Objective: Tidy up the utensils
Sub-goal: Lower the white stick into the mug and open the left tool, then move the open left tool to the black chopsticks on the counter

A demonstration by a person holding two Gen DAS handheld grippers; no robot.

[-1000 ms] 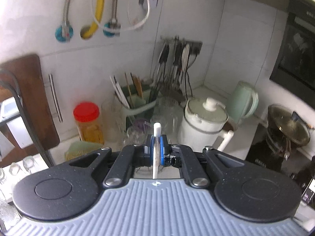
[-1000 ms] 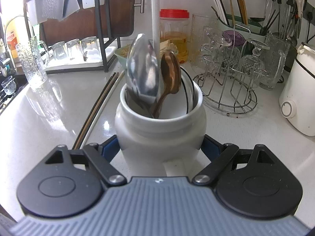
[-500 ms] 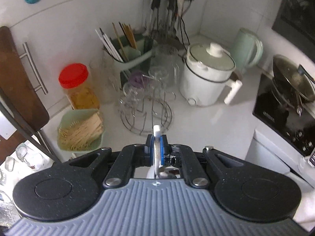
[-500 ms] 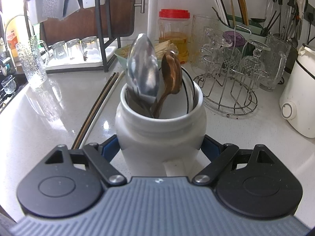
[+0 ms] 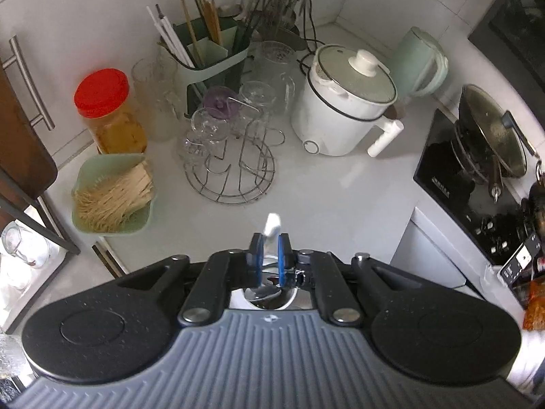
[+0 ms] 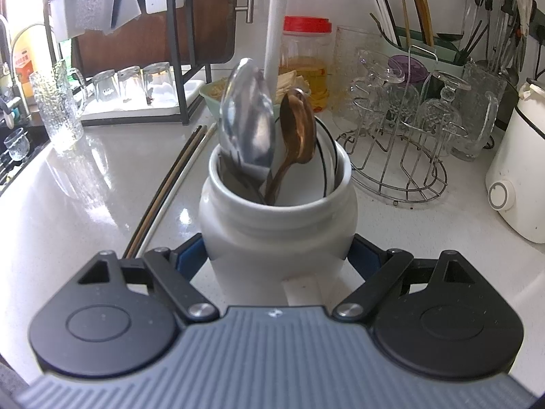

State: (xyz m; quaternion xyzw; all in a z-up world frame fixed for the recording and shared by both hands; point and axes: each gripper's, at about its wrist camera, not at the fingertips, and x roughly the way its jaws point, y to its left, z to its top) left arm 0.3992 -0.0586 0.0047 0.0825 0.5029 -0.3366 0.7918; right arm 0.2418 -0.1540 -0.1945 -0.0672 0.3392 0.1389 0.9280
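Left hand-held gripper [image 5: 269, 254] clenched on white handle [image 5: 272, 226] above jar [image 6: 277, 218], itself grasped between right hand-held gripper's [image 6: 277, 255] jaws on table [image 6: 85, 184].

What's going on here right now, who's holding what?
The right gripper is clamped around the white ceramic crock, steadying it on the counter. The left gripper grips a white-handled utensil upright over the crock, which already holds a steel ladle and a copper spoon. Some chopsticks lie loose on the counter.
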